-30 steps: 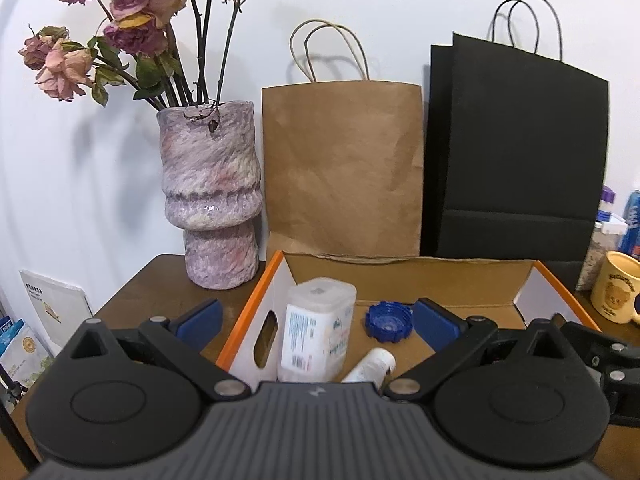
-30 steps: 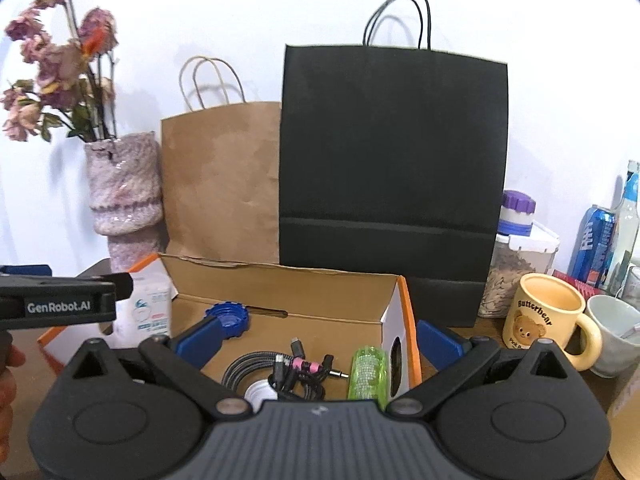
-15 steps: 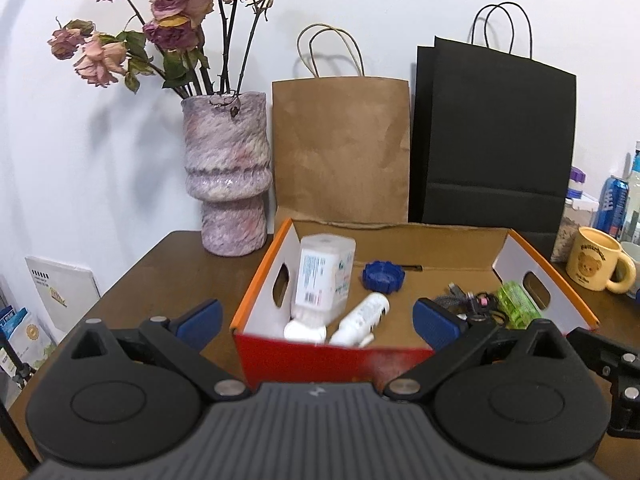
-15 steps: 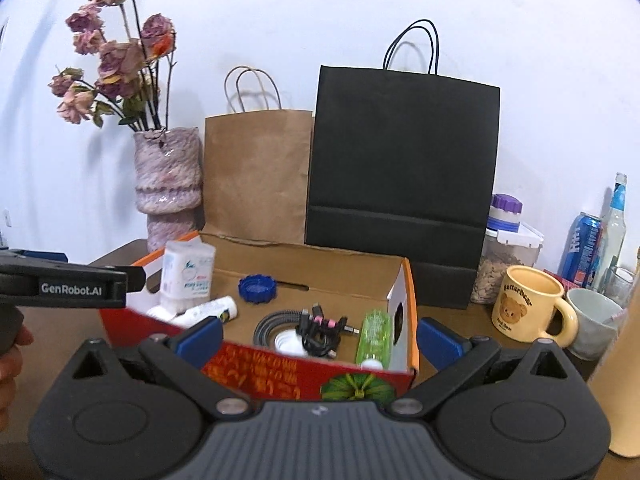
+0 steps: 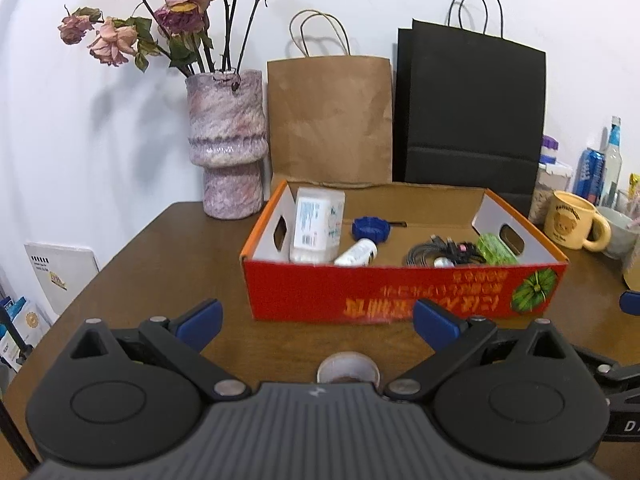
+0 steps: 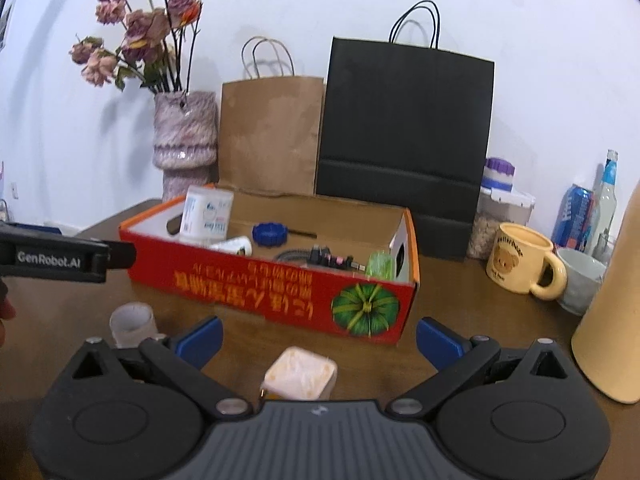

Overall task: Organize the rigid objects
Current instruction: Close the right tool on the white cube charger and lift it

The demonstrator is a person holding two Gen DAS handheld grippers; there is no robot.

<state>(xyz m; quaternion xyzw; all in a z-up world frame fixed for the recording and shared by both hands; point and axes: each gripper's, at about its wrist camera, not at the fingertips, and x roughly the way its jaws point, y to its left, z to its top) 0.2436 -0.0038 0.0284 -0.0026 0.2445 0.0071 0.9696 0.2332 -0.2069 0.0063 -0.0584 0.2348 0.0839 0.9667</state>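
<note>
Right wrist view: box (image 6: 280, 300) ahead holds several items; white cube (image 6: 300, 374) sits loose between the empty, spread right gripper (image 6: 318, 334); tape roll (image 5: 347, 368) before the likewise open left gripper (image 5: 318, 320) – both unpacked

"GenRobot.AI" is being shown on the left gripper (image 6: 60, 258). "Butterbear" is being displayed on the mug (image 6: 520, 258). The box's (image 6: 280, 284) print is being shown inverted, unreadable.

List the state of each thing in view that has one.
Left gripper: open, empty.
Right gripper: open, empty.
Box: open-topped, holding items.
White bottle: lying down in box.
Tub: upright in box.
Mug: upright.
Tape roll: outside box.
</note>
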